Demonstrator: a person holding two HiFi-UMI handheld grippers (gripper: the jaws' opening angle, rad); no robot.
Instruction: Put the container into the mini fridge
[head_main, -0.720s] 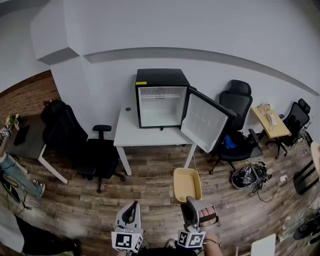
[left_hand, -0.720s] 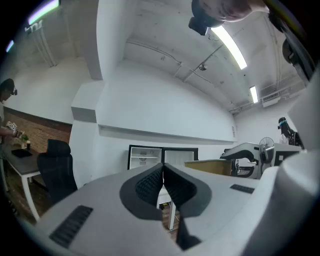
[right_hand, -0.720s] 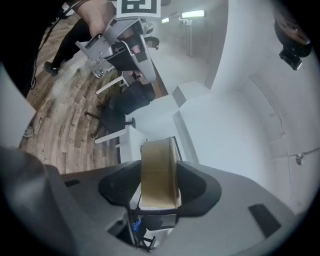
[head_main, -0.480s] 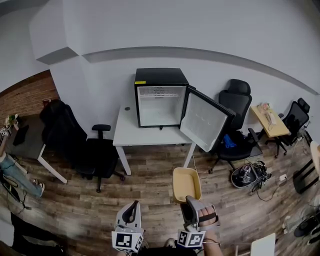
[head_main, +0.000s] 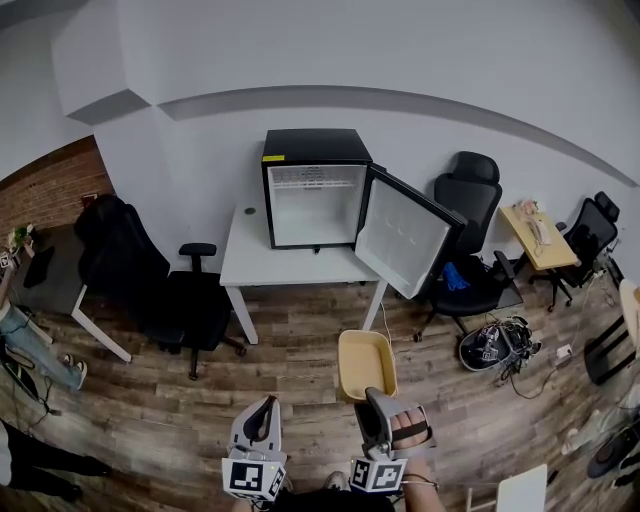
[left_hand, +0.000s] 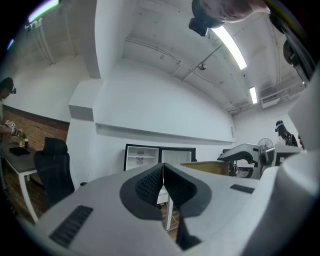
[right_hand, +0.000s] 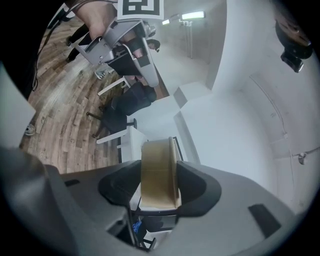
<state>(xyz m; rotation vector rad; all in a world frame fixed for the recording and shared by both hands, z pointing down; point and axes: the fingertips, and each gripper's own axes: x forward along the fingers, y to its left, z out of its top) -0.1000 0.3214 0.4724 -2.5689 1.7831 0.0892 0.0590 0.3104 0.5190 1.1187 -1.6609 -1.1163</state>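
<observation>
A tan, shallow container (head_main: 367, 364) hangs over the wood floor, with my right gripper (head_main: 372, 402) shut on its near rim. From the right gripper view the container (right_hand: 159, 172) stands edge-on, pressed between both pads. The black mini fridge (head_main: 314, 190) sits on a white table (head_main: 290, 267) ahead, its door (head_main: 405, 240) swung open to the right and its white inside bare. My left gripper (head_main: 262, 421) is held low at the left, shut with nothing in it; its pads (left_hand: 162, 186) meet in the left gripper view, where the fridge (left_hand: 142, 156) shows far ahead.
Black office chairs stand left (head_main: 170, 295) and right (head_main: 470, 240) of the table. A bag with cables (head_main: 492, 345) lies on the floor at the right. A small wooden table (head_main: 538, 240) is at the far right, a grey desk (head_main: 55, 285) at the left.
The view has drawn slightly nearer to the fridge and table. Both grippers and the held container keep their places in the picture.
</observation>
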